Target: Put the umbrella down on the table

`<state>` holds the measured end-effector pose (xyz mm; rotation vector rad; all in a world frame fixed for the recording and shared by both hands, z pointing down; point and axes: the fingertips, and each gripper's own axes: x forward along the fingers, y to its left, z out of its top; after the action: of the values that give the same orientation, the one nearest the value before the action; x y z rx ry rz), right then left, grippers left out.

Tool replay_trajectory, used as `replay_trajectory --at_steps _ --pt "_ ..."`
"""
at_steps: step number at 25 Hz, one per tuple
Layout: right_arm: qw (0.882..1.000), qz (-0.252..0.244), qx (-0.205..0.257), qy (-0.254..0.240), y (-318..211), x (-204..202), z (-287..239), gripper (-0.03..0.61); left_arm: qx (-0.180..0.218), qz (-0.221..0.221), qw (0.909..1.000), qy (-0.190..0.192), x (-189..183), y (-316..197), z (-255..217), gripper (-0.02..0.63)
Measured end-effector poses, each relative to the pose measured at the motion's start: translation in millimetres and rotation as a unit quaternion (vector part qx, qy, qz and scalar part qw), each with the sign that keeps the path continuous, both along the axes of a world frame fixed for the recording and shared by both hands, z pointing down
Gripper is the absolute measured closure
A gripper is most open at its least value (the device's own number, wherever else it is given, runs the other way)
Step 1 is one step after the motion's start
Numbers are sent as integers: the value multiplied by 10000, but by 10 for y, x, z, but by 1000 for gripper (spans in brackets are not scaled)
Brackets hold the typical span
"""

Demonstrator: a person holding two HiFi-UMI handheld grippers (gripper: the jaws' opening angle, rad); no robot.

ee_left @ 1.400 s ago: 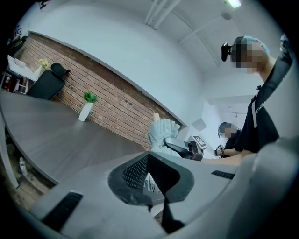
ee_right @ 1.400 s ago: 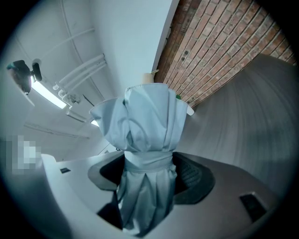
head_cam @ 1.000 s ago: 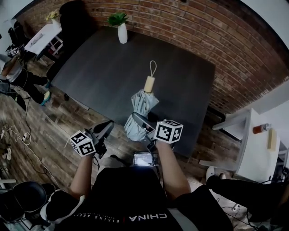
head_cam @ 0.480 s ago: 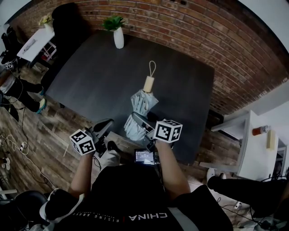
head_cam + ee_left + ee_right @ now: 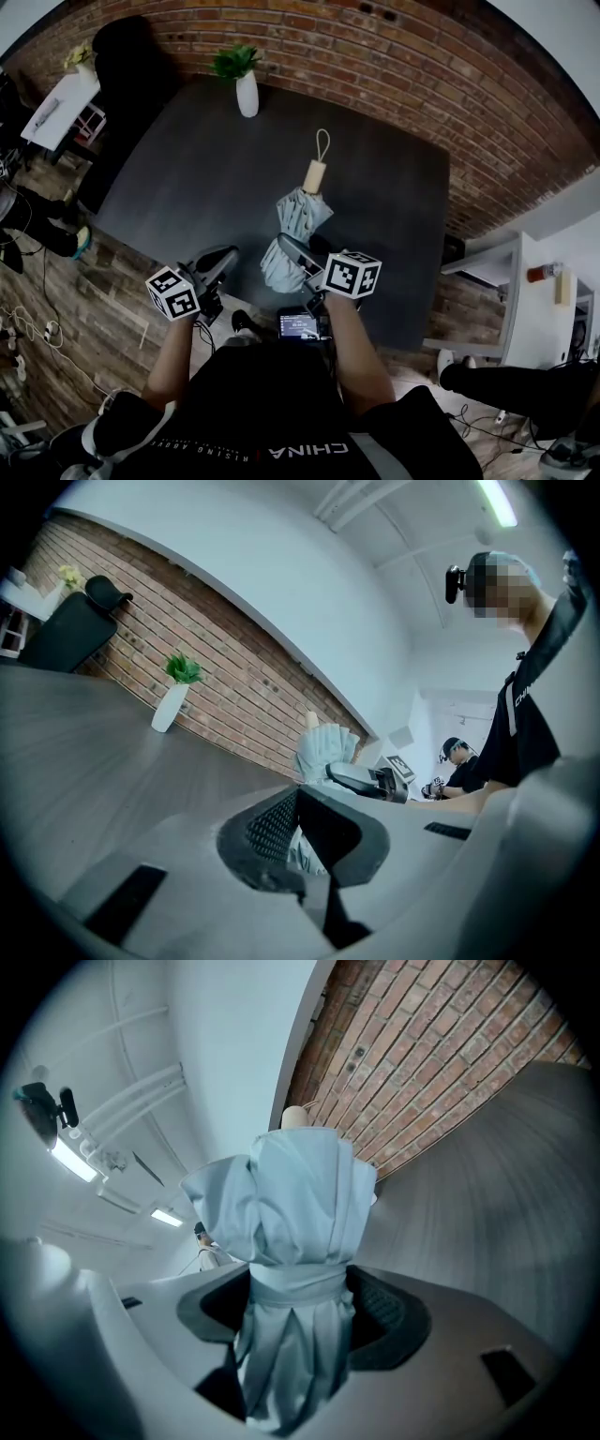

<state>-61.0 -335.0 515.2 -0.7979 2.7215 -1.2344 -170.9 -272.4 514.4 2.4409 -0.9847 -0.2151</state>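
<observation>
Umbrella (image 5: 296,217), folded shut, lies lengthwise on the dark worktop (image 5: 197,169). Its long axis runs from the near edge toward the brick wall (image 5: 422,75). The pale wooden handle (image 5: 314,175) and its cord loop (image 5: 322,145) point away from the person, and the cloth end points back toward them, close to the near edge. The right tool (image 5: 300,1286) pinches the cloth end from both sides, one pad on either flank, right at the band (image 5: 292,1279) that wraps the folds. The right forearm (image 5: 354,352) reaches straight forward over the edge, with the marker cube on top. The left tool (image 5: 296,801) hangs just beside the umbrella, off its left side near the worktop's edge. Its pad tips are pressed together with nothing between them, and the left forearm (image 5: 176,352) is angled slightly outward. The cloth is pale grey-blue, bunched into loose pleats that flare wider above the band and narrow below it. A white vase (image 5: 247,94) with a green plant stands at the far edge, well apart from the handle.
</observation>
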Motion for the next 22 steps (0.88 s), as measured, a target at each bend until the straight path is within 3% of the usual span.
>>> replay_trajectory --at_steps 14,22 --pt "9989 459 10 -15 -286 -796 32 270 -46 485 9988 44 -853 -398 71 611" --pt "9979 640 -36 1 -314 -993 46 270 -123 673 9976 133 -1041 -456 160 611"
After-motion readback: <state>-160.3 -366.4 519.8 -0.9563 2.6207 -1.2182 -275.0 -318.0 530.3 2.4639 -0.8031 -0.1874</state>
